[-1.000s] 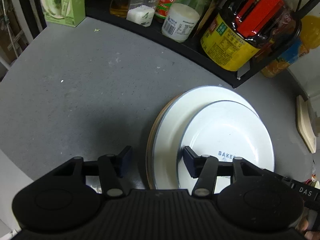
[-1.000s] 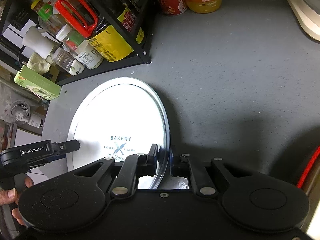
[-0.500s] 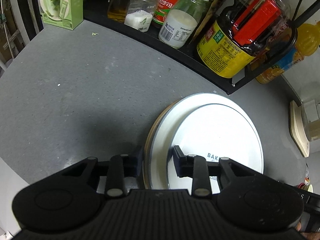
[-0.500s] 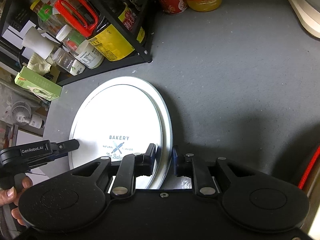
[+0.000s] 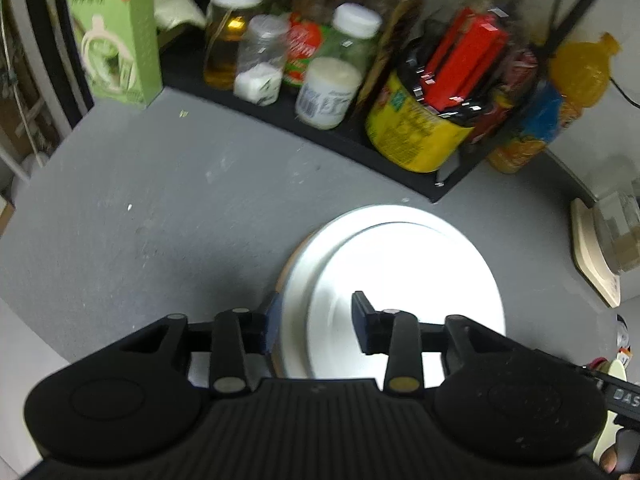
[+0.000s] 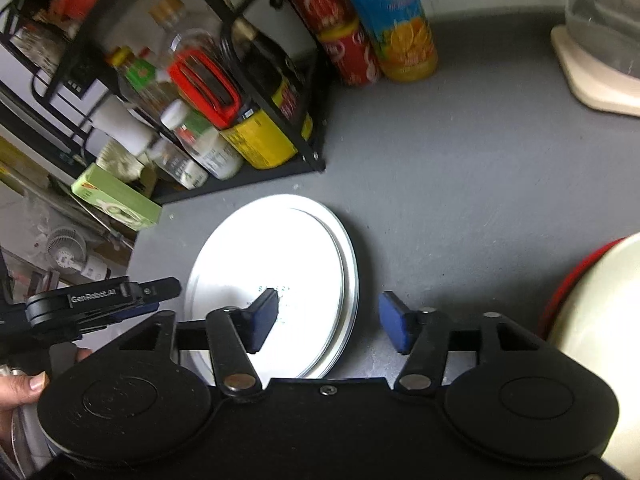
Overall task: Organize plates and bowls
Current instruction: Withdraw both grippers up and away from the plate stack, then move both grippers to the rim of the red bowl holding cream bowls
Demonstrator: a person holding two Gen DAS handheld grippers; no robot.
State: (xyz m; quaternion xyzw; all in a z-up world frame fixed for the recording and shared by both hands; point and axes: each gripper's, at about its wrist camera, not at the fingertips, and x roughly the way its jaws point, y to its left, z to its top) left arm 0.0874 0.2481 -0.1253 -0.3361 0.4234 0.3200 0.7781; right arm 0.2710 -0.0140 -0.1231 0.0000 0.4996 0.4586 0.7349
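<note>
White plates (image 6: 272,264): stacked flat on the grey counter (image 6: 460,208), smaller plate on top of a wider one, blue print on the top face; a brown edge showing under the stack at its left side in the left wrist view.
Plates, left view (image 5: 400,264): bright, washed out by light, just in front of the black rack.
Right gripper (image 6: 328,320): fingers (image 6: 262,316) wide apart, just been opening, holding nothing; left finger over the top plate, right finger over bare counter, the stack's right rim between them without contact.
Left gripper (image 5: 314,322): fingers (image 5: 364,320) partly apart, just been opening, straddling the stack's left rim; right finger over the plate face, left finger outside the rim, contact there too blurred to tell.
Hand (image 6: 18,390): at the left edge of the right view, gripping the handle of the other tool.
Rack (image 6: 276,120): black wire shelf behind the stack, crowded with bottles and jars, a yellow-labelled jug with a red handle at its near corner.
Green box (image 5: 116,36): upright beside the rack's left end.
Orange drink bottle (image 6: 392,20): standing beside a red can past the rack's corner.
Cream bowl (image 6: 592,320): at the right edge, red rim behind it.
</note>
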